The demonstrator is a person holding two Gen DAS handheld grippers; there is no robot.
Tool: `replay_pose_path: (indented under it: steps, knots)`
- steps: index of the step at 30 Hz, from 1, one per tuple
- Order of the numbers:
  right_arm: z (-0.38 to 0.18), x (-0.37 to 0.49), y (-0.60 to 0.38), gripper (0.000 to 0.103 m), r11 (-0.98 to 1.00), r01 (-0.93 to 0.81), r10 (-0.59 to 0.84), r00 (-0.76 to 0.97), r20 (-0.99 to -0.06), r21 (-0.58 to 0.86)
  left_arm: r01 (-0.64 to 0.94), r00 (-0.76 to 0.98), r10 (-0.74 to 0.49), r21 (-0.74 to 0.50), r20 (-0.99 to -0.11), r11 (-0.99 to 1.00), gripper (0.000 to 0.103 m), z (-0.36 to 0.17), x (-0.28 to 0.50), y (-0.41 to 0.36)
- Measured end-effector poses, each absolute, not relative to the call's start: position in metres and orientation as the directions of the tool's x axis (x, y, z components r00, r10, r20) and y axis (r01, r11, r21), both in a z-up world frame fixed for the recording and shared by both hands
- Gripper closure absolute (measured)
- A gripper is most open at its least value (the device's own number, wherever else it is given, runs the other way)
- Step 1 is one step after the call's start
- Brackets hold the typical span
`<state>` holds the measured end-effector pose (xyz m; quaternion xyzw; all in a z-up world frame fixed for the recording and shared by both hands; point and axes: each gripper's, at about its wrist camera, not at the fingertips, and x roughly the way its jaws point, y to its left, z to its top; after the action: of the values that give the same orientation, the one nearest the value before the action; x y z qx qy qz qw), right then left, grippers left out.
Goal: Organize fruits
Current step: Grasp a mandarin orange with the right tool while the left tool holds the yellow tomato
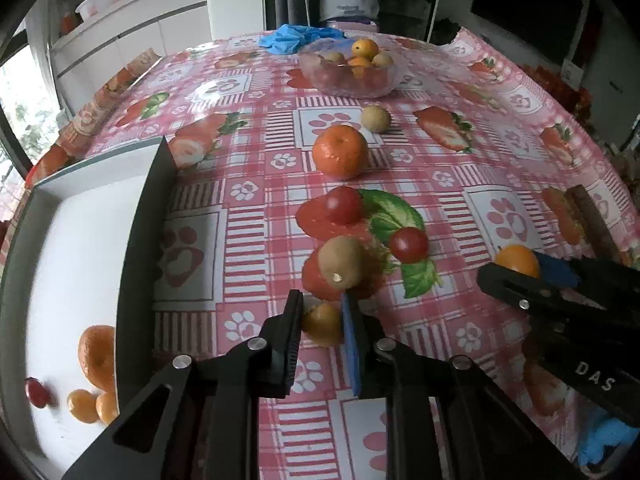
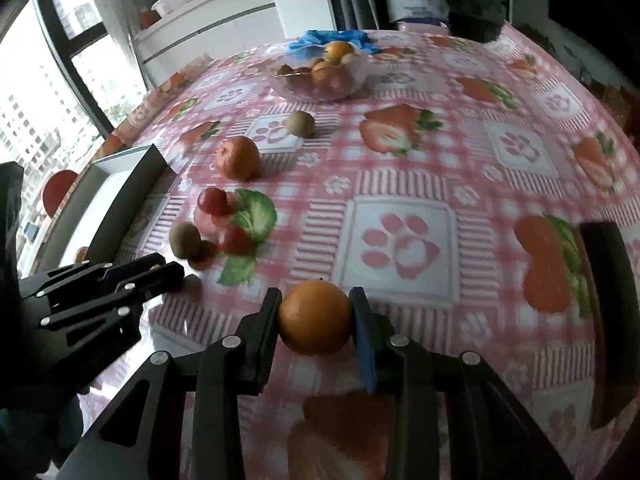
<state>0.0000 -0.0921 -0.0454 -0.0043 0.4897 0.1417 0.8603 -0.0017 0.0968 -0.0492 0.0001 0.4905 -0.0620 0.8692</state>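
My left gripper (image 1: 321, 312) is shut on a small orange kumquat (image 1: 323, 323) just above the cloth. My right gripper (image 2: 315, 304) is shut on a round orange (image 2: 315, 317); it also shows in the left wrist view (image 1: 516, 260). Loose on the table lie a mandarin (image 1: 340, 151), a brown longan (image 1: 343, 262), another longan (image 1: 375, 118) and two red cherry tomatoes (image 1: 343, 205) (image 1: 408, 244). A white tray with a black rim (image 1: 136, 216) at the left holds a mandarin (image 1: 96, 354), kumquats (image 1: 82, 405) and a tomato (image 1: 36, 392).
A clear glass bowl (image 1: 347, 85) with several fruits stands at the far side, with blue gloves (image 1: 298, 38) behind it. A second dark tray edge (image 2: 608, 320) sits at the right. The table has a pink strawberry-print cloth (image 1: 440, 184).
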Motion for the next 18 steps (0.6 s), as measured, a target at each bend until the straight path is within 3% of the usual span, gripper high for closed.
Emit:
replay_pose_path:
  steps: [18]
  knots:
    - [-0.031,-0.036,-0.105,0.066,0.961,-0.225,0.253,0.493,-0.832,0.159,0.13,0.558,-0.131,-0.069,-0.819,0.989,0.082,-0.015,-0.043,0.102]
